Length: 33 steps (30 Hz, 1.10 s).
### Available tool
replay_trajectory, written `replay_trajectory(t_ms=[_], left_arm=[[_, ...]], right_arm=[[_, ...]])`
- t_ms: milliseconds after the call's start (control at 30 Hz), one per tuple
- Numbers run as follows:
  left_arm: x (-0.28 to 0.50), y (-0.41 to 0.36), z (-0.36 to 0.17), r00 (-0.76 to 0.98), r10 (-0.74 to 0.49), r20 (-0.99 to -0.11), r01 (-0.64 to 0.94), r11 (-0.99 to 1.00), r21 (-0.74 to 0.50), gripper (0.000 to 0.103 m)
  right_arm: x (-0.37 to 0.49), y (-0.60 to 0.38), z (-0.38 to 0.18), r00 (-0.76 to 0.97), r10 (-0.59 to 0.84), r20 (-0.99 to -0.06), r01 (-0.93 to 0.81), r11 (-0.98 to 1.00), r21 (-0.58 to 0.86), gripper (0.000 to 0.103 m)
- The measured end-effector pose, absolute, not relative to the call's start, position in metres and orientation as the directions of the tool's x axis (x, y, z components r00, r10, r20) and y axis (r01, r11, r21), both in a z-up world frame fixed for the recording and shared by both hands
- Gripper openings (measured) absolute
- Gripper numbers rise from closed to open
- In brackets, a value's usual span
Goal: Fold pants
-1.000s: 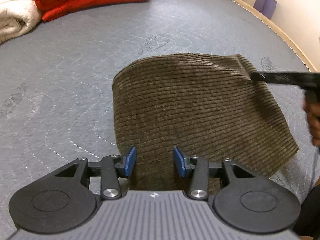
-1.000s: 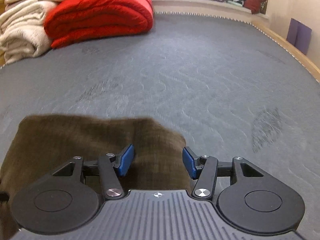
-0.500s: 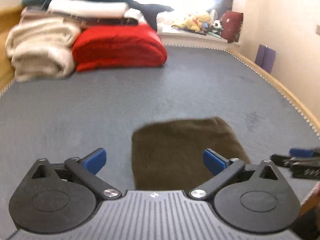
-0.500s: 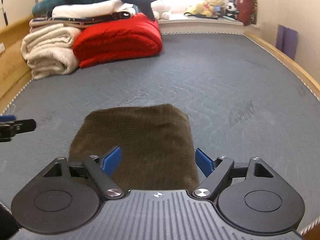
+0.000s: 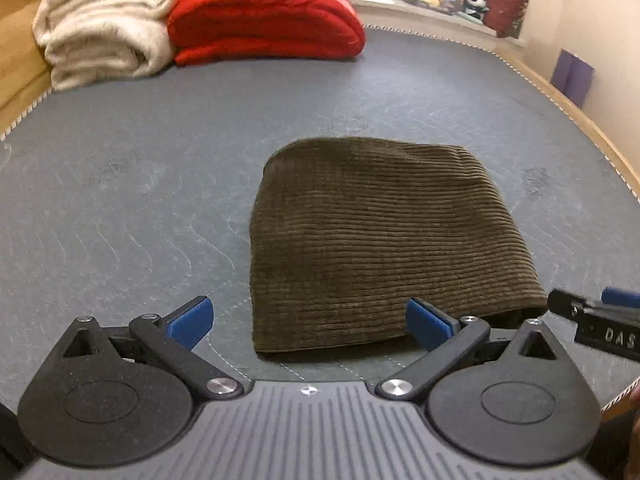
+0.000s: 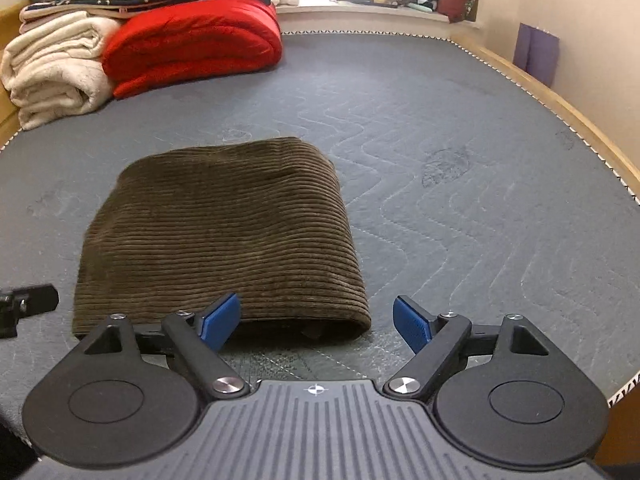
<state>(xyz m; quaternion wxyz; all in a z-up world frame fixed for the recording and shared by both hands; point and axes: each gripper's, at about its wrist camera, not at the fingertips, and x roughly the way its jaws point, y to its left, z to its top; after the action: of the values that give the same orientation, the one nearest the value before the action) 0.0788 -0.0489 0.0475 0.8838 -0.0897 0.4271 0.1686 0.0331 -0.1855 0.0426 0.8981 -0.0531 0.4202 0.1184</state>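
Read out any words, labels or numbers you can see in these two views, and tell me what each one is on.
"DAS": raised letters on the black finger of the right hand-held gripper, at the right edge of the left wrist view; the word runs out of frame, so it may be longer.
Nothing else is readable: the folded brown corduroy pants and grey mattress show no text.

The folded olive-brown corduroy pants (image 5: 376,240) look ribbed and matt on the grey quilted cloth mattress (image 5: 120,200), whose far left corner carries a fluffy cream fleece blanket (image 6: 56,76) beside a smooth red padded quilt (image 6: 192,48).
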Motion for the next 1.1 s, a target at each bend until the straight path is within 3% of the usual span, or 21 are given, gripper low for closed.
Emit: replay_trajectory(t_ms=[1100], left_arm=[[0.086, -0.048, 0.034, 0.561, 0.170, -0.810, -0.369, 0.928, -0.061, 0.103]], right_arm=[[0.038, -0.167, 0.036, 0.577, 0.217, -0.787, -0.305, 0.952, 0.038, 0.086]])
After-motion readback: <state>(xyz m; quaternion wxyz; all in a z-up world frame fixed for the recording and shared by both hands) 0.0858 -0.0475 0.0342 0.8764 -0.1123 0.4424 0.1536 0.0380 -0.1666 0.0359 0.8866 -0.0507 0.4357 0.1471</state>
